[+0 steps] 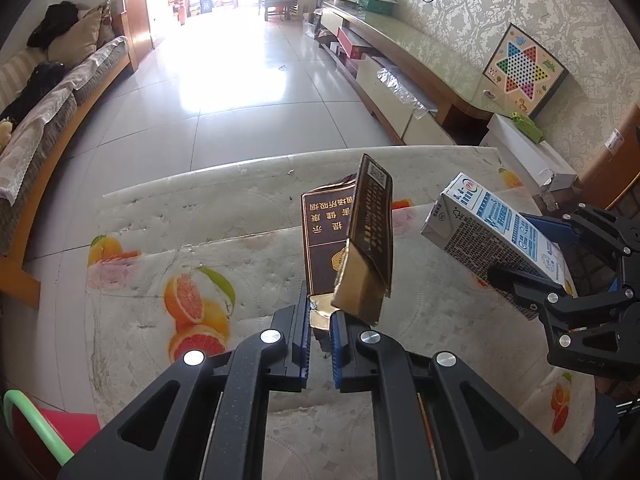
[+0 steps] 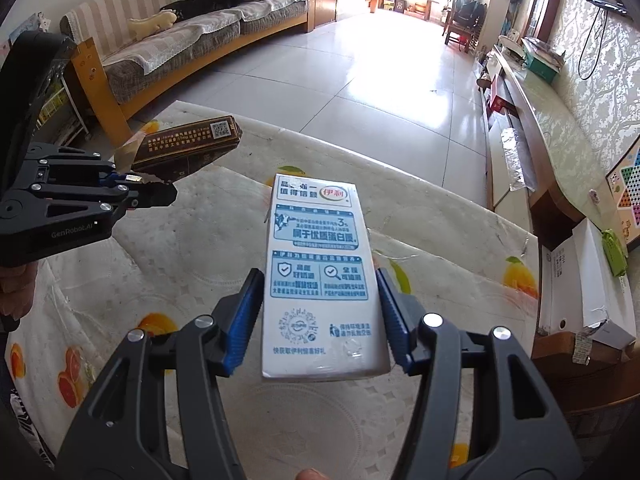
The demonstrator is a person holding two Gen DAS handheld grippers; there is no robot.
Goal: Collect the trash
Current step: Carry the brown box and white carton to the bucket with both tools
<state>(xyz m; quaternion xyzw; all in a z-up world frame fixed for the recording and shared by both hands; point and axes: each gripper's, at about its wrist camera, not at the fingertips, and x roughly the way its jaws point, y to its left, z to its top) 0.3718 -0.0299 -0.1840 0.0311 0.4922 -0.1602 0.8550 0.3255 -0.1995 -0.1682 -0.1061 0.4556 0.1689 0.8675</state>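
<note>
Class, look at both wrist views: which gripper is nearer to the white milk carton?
Right. The right gripper is shut on the milk carton, fingers against both its sides. The left gripper is apart from it, holding the brown cigarette pack.

My right gripper (image 2: 320, 320) grips a white milk carton (image 2: 320, 272) by its long sides, blue pads (image 2: 244, 320) pressed against it, above the fruit-print tablecloth (image 2: 440, 280). At the left I see my left gripper (image 2: 148, 190) pinching a flattened brown cigarette pack (image 2: 188, 140). A sofa (image 2: 180, 36) lines the far wall.
</note>
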